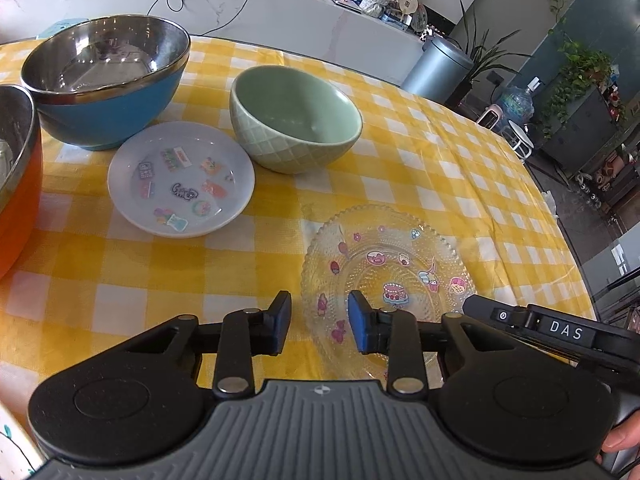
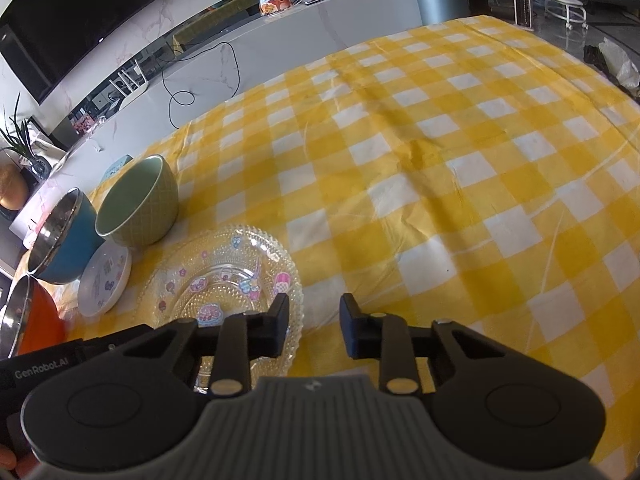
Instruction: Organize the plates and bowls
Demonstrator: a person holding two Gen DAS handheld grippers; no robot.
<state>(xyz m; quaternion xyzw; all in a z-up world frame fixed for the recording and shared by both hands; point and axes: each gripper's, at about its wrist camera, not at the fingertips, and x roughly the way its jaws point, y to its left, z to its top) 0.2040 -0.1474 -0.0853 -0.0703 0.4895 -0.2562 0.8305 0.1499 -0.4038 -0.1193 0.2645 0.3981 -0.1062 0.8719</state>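
Sorting appears barely begun; glass plate [image 1: 384, 276], white saucer [image 1: 181, 179], green bowl [image 1: 295, 118] and blue bowl [image 1: 106, 82] lie unstacked on the tabletop [image 2: 440, 160]; left gripper [image 1: 319, 322] and right gripper [image 2: 314, 326] straddle opposite plate rims, jaws parted, pinching nothing.

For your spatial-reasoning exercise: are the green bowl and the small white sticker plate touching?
Apart. The left wrist view shows tablecloth between green bowl and white sticker plate.
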